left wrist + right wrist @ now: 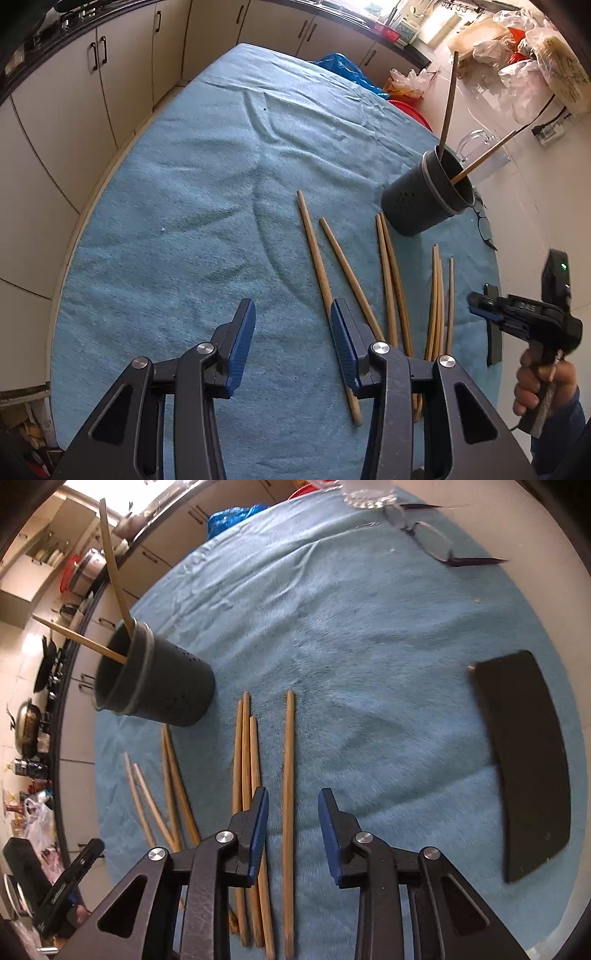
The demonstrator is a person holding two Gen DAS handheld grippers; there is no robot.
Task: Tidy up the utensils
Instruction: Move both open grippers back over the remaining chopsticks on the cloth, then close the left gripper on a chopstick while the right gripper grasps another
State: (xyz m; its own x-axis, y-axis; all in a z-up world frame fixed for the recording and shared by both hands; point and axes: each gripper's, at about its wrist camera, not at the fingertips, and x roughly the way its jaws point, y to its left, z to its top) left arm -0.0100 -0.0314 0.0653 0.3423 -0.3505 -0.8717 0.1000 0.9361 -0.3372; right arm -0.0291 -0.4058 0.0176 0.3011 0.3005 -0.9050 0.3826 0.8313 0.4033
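Two chopsticks already stand in the dark holder (155,681) at the frame's left, eight still lie on the tabletop (369,646), and my right gripper (291,825) hangs unclenched astride one lone chopstick (288,775), left gripper (291,332) released, empty.

— Cloth (192,206) on the table: teal-blue, plain, no print.
— Chopsticks (316,254): pale tan wood, unmarked. Holder (424,199): dark grey, a lighter grey band at the rim, small dots of holes down the side.
— Left tongs (291,325) and right tongs (291,814): black frames, blue ribbed pads, silver rivets.
— Phone (524,753): flat black. Cabinets (122,77): cream, dark handles.
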